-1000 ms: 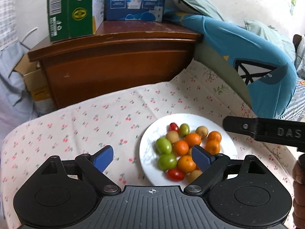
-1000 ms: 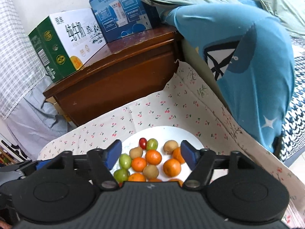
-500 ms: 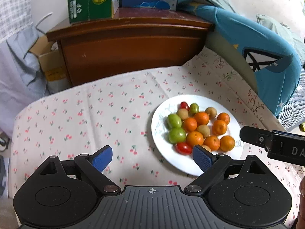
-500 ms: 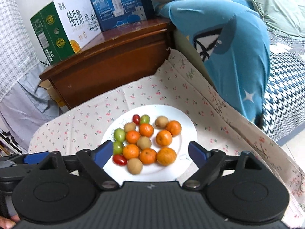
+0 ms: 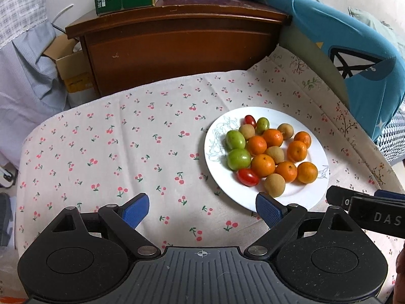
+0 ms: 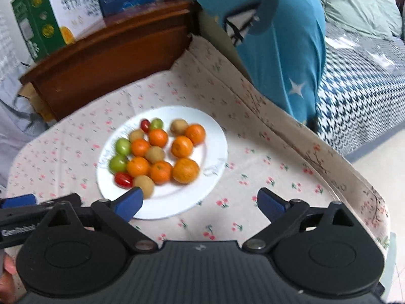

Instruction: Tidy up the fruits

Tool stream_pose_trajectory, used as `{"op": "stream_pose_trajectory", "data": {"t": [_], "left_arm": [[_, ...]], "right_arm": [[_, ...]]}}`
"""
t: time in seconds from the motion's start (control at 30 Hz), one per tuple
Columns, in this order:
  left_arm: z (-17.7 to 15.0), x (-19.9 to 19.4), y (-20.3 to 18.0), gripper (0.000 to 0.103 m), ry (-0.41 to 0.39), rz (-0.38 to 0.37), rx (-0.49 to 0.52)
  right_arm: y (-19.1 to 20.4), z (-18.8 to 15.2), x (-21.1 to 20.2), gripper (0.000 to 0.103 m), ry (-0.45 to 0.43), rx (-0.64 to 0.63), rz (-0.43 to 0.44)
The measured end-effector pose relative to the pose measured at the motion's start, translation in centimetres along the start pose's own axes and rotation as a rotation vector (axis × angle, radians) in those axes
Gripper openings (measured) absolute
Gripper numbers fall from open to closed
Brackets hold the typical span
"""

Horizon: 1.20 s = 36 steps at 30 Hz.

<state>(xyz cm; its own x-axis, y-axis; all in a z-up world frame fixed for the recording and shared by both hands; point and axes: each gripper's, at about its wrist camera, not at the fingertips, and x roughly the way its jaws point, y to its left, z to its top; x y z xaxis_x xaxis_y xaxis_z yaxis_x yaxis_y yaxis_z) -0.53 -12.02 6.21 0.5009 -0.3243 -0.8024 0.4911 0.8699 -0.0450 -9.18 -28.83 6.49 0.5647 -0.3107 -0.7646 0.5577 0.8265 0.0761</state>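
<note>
We see a round white plate (image 5: pixel 265 200) of mixed small fruits (image 5: pixel 263 164) near the cherry-print tabletop's (image 5: pixel 114 152) right edge; our left gripper (image 5: pixel 202 209) hovers with jaws wide apart.

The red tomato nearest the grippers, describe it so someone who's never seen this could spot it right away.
Find the white plate on the cherry-print cloth. At the pile's near-left edge, below two green fruits, lies the oblong red tomato. It is larger than the other red one at the far side.
</note>
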Motion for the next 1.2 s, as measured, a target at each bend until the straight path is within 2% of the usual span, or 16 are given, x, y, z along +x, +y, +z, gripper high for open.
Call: {"op": "stream_pose_trajectory", "data": {"t": [0.47,1.2], "left_arm": [[0.3,1.4,-0.7,0.093,0.027,0.025,0.006],[0.7,3.1,-0.7,0.093,0.049,0.078,0.016]], "right_arm": [[0.7,0.3,1.3,0.097,0.029,-0.007,-0.040],[1.6,0.5,2.2,0.098,0.021,-0.032,-0.081]]}}
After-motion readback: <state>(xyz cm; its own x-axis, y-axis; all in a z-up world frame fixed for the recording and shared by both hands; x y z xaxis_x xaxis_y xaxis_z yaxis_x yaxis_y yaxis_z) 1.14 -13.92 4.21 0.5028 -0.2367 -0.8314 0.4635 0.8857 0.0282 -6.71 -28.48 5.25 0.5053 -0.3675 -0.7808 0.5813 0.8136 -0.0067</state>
